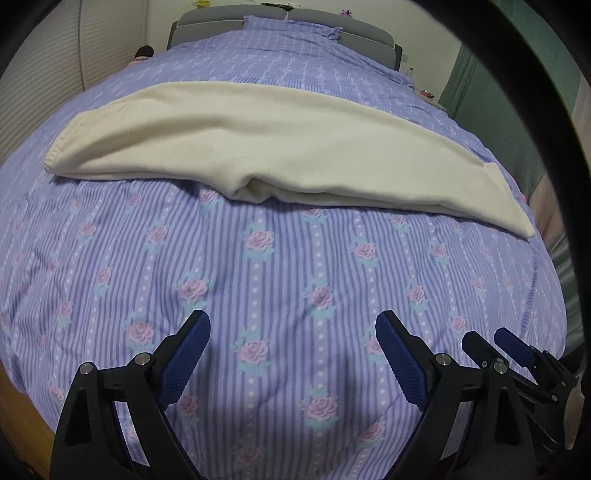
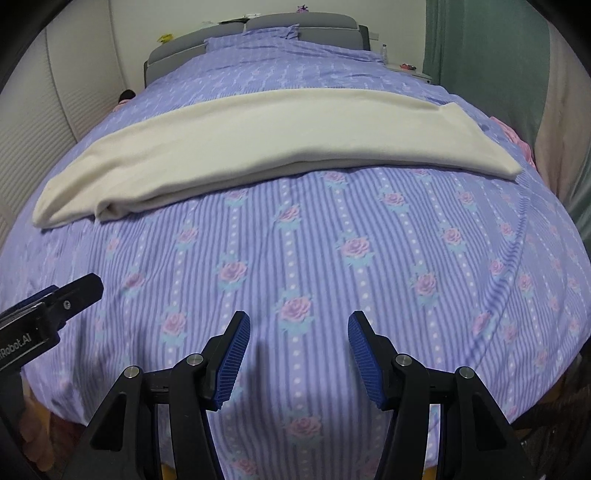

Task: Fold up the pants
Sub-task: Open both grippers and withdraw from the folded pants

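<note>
Cream pants (image 1: 258,147) lie across the bed, folded lengthwise with one leg on the other. The elastic waistband is at the left end and the leg cuffs at the right end. They also show in the right wrist view (image 2: 277,136). My left gripper (image 1: 293,332) is open and empty above the bedspread, well short of the pants. My right gripper (image 2: 299,328) is open and empty, also short of the pants. It shows at the lower right of the left wrist view (image 1: 491,341). The left gripper's fingertip (image 2: 85,290) shows at the left of the right wrist view.
The bed carries a purple striped bedspread (image 1: 280,280) with pink roses. A grey headboard (image 2: 258,29) and pillows stand at the far end. A white wardrobe (image 1: 48,74) is on the left, a green curtain (image 2: 480,55) and a nightstand (image 2: 410,70) on the right.
</note>
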A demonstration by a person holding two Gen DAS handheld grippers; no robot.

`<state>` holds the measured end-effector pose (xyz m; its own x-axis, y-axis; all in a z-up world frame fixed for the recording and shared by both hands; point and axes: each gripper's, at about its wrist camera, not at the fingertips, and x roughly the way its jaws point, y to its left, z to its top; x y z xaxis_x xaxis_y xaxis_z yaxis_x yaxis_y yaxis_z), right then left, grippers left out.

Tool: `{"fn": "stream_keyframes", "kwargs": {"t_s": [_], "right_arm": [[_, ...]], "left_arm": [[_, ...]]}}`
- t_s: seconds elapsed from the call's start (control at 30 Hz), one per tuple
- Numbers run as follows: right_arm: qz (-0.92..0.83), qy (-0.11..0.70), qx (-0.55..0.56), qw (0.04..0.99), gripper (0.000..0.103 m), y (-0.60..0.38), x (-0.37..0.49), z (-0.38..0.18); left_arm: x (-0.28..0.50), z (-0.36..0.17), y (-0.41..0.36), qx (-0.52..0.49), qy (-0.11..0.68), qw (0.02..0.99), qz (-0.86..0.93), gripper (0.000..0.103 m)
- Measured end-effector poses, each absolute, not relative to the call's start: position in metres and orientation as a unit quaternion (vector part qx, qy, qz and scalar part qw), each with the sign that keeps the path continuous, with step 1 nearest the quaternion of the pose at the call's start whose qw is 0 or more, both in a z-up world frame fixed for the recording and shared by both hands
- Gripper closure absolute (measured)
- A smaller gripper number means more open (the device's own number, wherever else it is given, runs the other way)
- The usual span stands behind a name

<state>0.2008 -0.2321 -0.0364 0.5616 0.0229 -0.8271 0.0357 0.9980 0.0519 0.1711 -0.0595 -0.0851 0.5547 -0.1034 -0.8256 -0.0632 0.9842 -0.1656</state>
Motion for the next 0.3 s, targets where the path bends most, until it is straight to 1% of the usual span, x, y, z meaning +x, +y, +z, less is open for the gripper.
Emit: {"fn": "stream_keyframes", "kwargs": {"t_s": [0.3], "right_arm": [[0.006, 0.463, 0.023, 0.886, 0.047, -0.22, 0.196, -0.034]], "left_arm": [[0.16, -0.085, -0.048, -0.088, 0.462, 0.883, 0.005, 0.011]]}}
